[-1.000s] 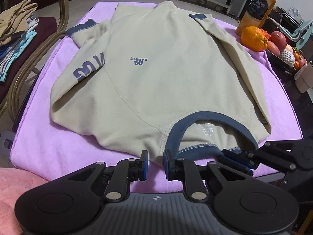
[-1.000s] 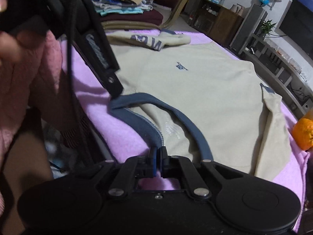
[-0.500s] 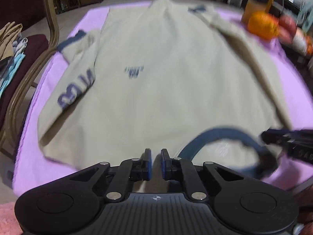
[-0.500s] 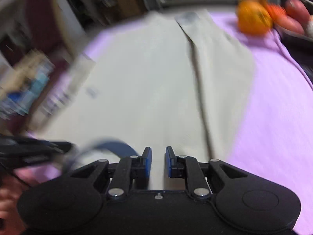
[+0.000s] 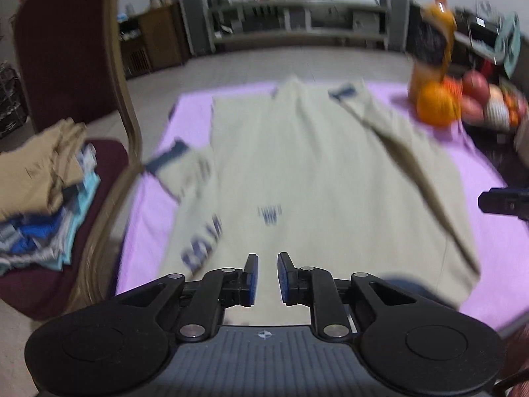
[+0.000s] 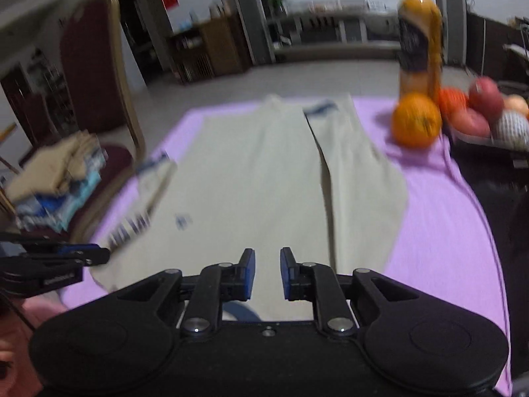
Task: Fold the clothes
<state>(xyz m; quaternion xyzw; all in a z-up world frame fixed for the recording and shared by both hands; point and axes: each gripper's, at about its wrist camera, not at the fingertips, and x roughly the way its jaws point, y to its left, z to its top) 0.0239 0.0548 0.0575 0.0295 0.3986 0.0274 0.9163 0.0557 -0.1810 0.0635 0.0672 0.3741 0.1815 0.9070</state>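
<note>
My purple cloth (image 5: 489, 241) holds an orange (image 5: 435, 106) and bottle (image 6: 419, 38) far right; sweatshirt (image 5: 314, 182) lies lengthwise, collar toward me. Left gripper (image 5: 266, 279) and right gripper (image 6: 267, 274) are opening, empty.

Black left tool (image 5: 265, 276) and right tool (image 6: 267, 273) — blue pads, silver screws.

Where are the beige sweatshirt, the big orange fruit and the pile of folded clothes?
Beige sweatshirt (image 5: 324, 178): left wrist view, middle of its body.
Big orange fruit (image 6: 416, 120): right wrist view, its front.
Pile of folded clothes (image 5: 43, 178): left wrist view, tan top garment, on the chair.
</note>
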